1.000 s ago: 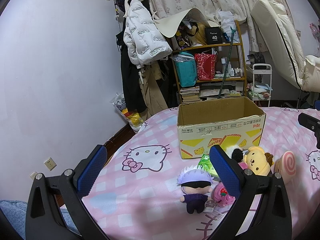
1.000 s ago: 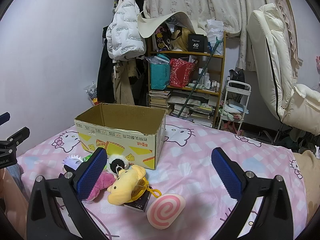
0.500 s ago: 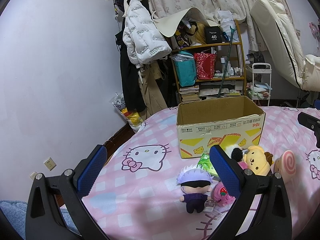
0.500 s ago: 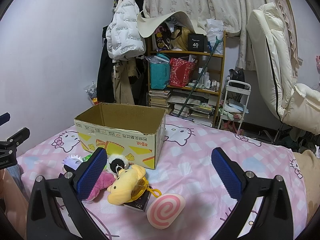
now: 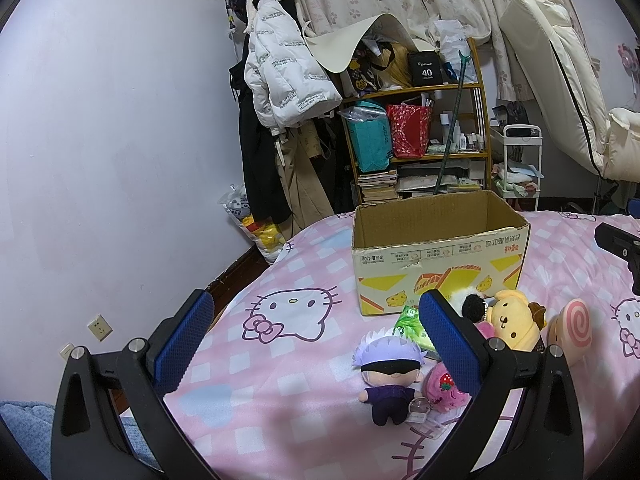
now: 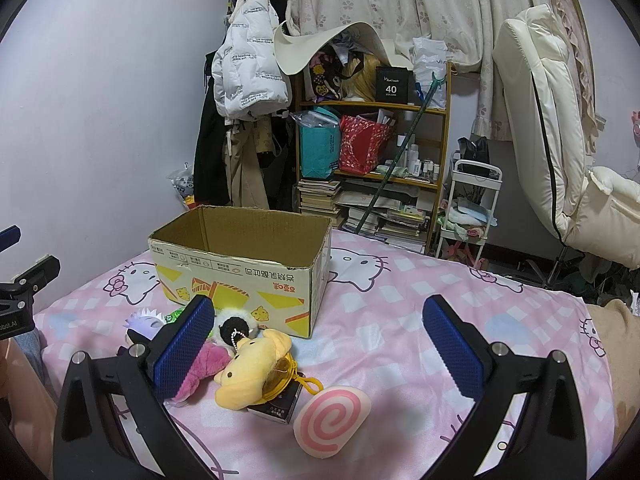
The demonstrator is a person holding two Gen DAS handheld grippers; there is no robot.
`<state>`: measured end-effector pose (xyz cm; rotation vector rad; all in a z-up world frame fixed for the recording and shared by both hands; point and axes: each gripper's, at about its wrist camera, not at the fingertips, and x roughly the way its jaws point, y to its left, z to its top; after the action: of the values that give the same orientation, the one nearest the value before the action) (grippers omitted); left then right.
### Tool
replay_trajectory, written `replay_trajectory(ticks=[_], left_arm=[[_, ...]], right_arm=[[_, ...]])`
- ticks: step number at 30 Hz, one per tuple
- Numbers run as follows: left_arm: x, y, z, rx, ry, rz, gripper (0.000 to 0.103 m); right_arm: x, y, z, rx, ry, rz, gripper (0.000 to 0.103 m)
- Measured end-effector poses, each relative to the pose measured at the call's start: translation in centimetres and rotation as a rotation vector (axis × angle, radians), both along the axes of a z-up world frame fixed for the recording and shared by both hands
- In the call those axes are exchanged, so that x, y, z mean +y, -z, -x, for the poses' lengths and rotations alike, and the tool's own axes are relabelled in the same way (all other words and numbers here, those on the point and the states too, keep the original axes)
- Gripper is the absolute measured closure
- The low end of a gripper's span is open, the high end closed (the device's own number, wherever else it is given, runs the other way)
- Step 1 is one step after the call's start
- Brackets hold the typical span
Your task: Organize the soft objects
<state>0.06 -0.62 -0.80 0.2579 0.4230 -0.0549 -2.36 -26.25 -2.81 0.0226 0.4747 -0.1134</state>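
An open cardboard box [image 5: 438, 258] stands on the pink bed; it also shows in the right wrist view [image 6: 240, 264]. In front of it lie soft toys: a white-haired doll [image 5: 388, 376], a pink strawberry plush [image 5: 442, 388], a yellow dog plush [image 5: 512, 326] [image 6: 252, 368], a pink swirl roll [image 5: 572, 330] [image 6: 334, 420], a black-and-white plush [image 6: 234, 326] and a green packet [image 5: 412, 322]. My left gripper [image 5: 316, 342] is open and empty, above the bed left of the toys. My right gripper [image 6: 320, 346] is open and empty, above the yellow plush and roll.
A black booklet [image 6: 280, 406] lies under the yellow plush. Behind the bed stand a cluttered shelf [image 6: 376, 176], hanging coats [image 5: 280, 80], a white cart [image 6: 468, 216] and a cream chair [image 6: 560, 140]. The bed's left edge drops to the floor [image 5: 236, 272].
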Motion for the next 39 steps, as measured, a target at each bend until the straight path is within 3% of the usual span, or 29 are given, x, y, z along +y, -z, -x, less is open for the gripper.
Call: replay_trajectory(ticks=[20,33,39], left_arm=[[-0.1,0.2,-0.3,0.025,0.016,0.0,0.002],[-1.6,2.1,-7.1,0.294,0.059,0.031,0.002],[-2.4,4.5,-11.0,0.413,0.017,0.026,0.002]], right_arm=[[0.0,0.1,-0.1,0.011,0.001,0.003,0.0],[-2.5,2.9,-2.7,0.189,0.081,-0.11,0.0],[-3.1,4.2,-4.0,0.265,0.082,-0.138,0.0]])
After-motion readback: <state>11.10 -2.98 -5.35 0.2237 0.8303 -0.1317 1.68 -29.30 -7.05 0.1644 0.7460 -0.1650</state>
